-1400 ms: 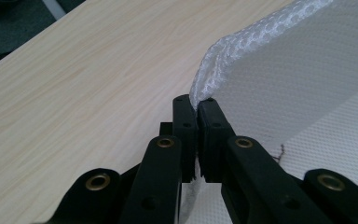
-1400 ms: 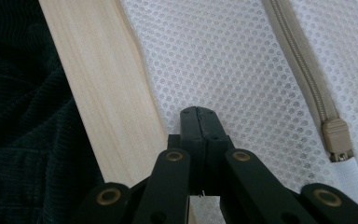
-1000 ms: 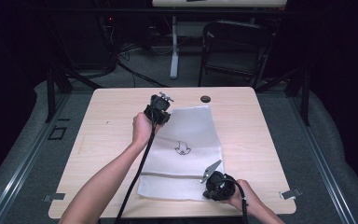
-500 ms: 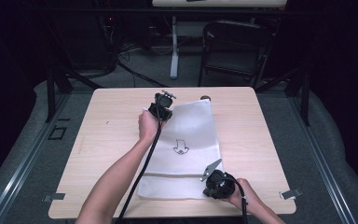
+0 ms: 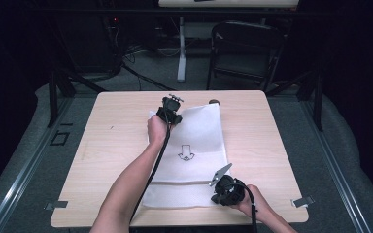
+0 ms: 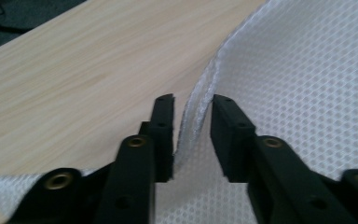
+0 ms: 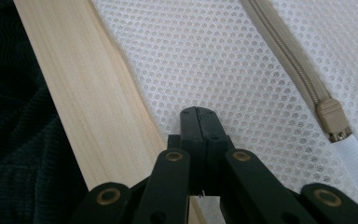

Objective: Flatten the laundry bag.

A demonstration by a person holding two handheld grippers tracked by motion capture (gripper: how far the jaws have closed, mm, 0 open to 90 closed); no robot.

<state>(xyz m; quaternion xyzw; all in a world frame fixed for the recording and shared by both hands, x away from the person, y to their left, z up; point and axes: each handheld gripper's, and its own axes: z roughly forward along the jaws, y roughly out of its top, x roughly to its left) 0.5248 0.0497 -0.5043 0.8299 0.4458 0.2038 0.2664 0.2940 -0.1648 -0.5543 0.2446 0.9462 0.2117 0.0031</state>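
Observation:
A white mesh bag (image 5: 196, 136) with a black arrow print (image 5: 186, 154) lies flat on the wooden table (image 5: 116, 131). My left gripper (image 5: 170, 110) is at the bag's far left corner. Its jaws have just been opening, and they stand apart (image 6: 193, 105) with the raised mesh edge (image 6: 193, 116) loose between them. My right gripper (image 5: 220, 192) rests at the bag's near right part. Its jaws are shut (image 7: 199, 114) over the mesh (image 7: 205, 56) close to its edge; whether mesh is pinched I cannot tell. A tan zipper (image 7: 289, 51) with its pull (image 7: 332, 119) runs beside them.
A small dark round object (image 5: 214, 102) sits at the table's far edge. Metal clips (image 5: 303, 201) mark the near corners. A chair (image 5: 243, 53) and a table leg (image 5: 181, 53) stand beyond the table on the dark floor. Bare wood lies left of the bag.
The left hand moved away from the person and down, laying the bag's far corner on the table, and its jaws opened. The right gripper stayed put.

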